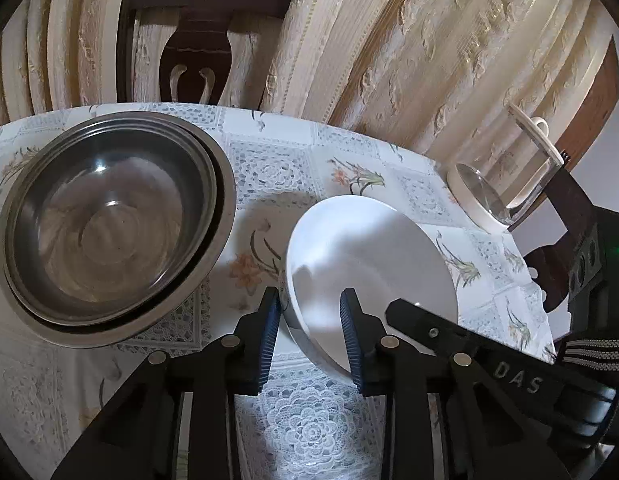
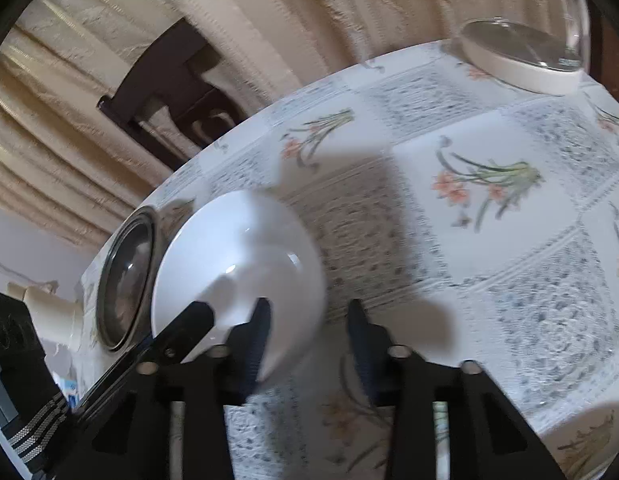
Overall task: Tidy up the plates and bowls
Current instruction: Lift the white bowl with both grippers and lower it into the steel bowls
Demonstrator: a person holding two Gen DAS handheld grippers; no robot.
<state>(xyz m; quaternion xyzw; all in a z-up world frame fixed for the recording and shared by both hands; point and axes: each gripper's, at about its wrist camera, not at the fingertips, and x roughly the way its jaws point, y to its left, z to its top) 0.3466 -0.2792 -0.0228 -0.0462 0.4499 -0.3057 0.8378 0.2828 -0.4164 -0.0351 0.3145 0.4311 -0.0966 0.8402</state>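
Left tongs (image 1: 309,294) are clamped on the white bowl (image 1: 369,264). The near wall of the bowl runs between the pads, with the 9 o'clock pad on the outside and the 3 o'clock pad inside. The bowl sits tilted over the worktop (image 1: 269,168) at roughly 5 o'clock in the left wrist view, with its shadow falling toward 9 o'clock.

Right tongs (image 2: 309,304) are closed right down. In the right wrist view the bowl's 3 o'clock edge lies between the fingers, but the picture is blurred and I can't tell whether the pads actually pinch it. One black finger of the left tongs crosses the bowl's lower rim at 8 o'clock there.

The steel bowls (image 1: 109,224) are nested one inside the other. They stand at 9 o'clock from the white bowl, near it, though I can't tell whether they touch.

The glass jug (image 1: 521,168) on its white base stands at 2 o'clock, well apart, by the worktop's edge. A dark wooden chair (image 1: 201,12) stands at 11 o'clock behind the worktop, against the cream curtain (image 1: 429,40).
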